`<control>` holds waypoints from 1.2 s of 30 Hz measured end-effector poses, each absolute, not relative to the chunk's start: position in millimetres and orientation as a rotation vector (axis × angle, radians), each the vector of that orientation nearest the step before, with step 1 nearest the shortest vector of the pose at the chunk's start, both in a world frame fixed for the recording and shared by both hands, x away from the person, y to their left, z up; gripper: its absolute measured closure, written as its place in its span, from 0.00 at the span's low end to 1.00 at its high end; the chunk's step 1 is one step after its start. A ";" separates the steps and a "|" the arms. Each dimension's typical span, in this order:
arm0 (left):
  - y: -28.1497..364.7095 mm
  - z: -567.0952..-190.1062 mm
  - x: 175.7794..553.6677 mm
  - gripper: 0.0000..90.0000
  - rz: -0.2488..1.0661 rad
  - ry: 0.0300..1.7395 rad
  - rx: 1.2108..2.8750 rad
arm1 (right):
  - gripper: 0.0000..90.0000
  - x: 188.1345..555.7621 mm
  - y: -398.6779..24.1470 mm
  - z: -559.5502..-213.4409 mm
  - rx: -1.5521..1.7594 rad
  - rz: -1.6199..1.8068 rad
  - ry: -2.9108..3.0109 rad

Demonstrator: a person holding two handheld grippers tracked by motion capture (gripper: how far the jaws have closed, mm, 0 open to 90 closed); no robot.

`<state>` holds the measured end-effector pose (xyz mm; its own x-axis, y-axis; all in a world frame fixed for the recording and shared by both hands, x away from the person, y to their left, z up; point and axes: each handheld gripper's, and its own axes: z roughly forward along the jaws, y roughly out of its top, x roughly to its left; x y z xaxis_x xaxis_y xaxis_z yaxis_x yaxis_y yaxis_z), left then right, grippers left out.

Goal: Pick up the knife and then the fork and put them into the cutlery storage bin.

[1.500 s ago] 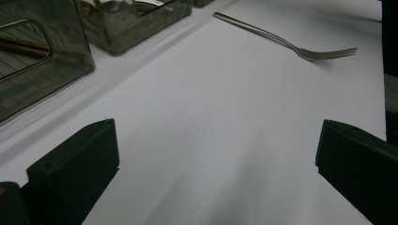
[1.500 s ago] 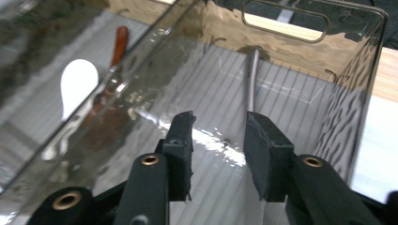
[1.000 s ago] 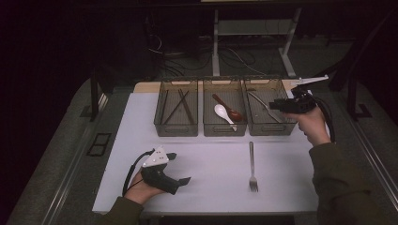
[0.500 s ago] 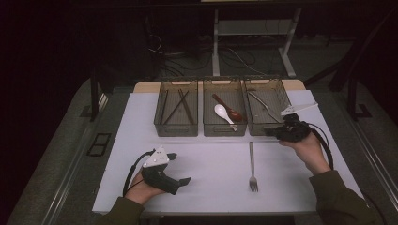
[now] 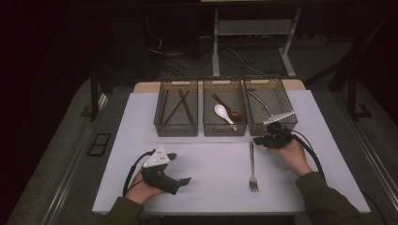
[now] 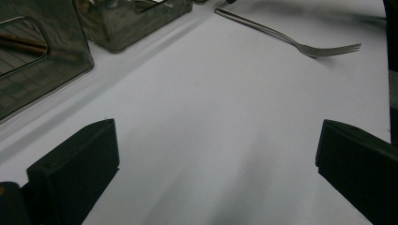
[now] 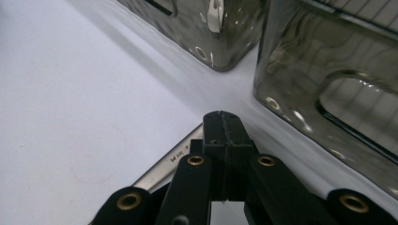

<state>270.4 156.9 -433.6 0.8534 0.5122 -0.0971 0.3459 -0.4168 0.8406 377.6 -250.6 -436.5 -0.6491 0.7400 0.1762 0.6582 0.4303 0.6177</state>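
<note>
Right gripper at the fork's handle end

High view: right gripper (image 5: 261, 140) meets the fork (image 5: 252, 165) lying before the right bin (image 5: 271, 123). Left gripper view: left gripper (image 6: 213, 173) idle, jaws wide, empty. Right gripper view: jaws closed tight above the handle, nothing visibly clamped; best reopen and straddle it squarely.

One marking is present: a small engraved stamp on the fork handle (image 7: 174, 157), seen in the right gripper view just beside the closed jaws. Its characters are too small and blurred to read (possibly a maker's mark). No other text, label or number is legible.
</note>
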 end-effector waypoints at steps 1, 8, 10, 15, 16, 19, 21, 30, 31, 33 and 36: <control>156.9 -433.7 270.5 0.00 0.214 0.627 2.047 | 0.99 378.3 -249.7 -437.7 1.254 1.012 2.556; 156.6 -433.9 270.6 0.00 0.212 0.627 2.046 | 0.99 381.1 -246.1 -443.2 1.262 1.002 2.561; 156.5 -433.9 270.6 0.00 0.211 0.627 2.046 | 0.99 381.5 -244.8 -444.3 1.262 0.994 2.560; 156.4 -433.9 270.6 0.00 0.210 0.627 2.046 | 0.99 382.8 -240.3 -444.8 1.256 1.005 2.569; 156.2 -434.2 270.6 0.00 0.211 0.628 2.043 | 0.99 382.9 -238.2 -444.6 1.254 1.005 2.573; 156.6 -433.8 270.6 0.00 0.211 0.627 2.046 | 0.99 384.2 -230.7 -444.6 1.238 1.012 2.586; 156.7 -433.8 270.6 0.00 0.211 0.627 2.046 | 0.99 384.8 -224.7 -444.6 1.225 1.018 2.597; 156.9 -433.7 270.5 0.00 0.211 0.625 2.046 | 0.99 385.5 -198.2 -444.7 1.150 1.042 2.652; 156.8 -433.7 270.5 0.00 0.210 0.626 2.045 | 0.99 385.1 -194.7 -444.8 1.141 1.044 2.658; 156.7 -433.8 270.5 0.00 0.209 0.625 2.046 | 0.99 384.2 -187.6 -444.7 1.118 1.049 2.674; 156.7 -433.8 270.6 0.00 0.209 0.625 2.046 | 0.99 382.5 -177.2 -444.5 1.080 1.053 2.699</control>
<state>270.6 156.7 -433.8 0.8547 0.5095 -0.1001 0.3465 -0.4161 0.8407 382.5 -177.2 -444.5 -0.7551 0.6262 0.1943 0.5924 0.5246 0.6114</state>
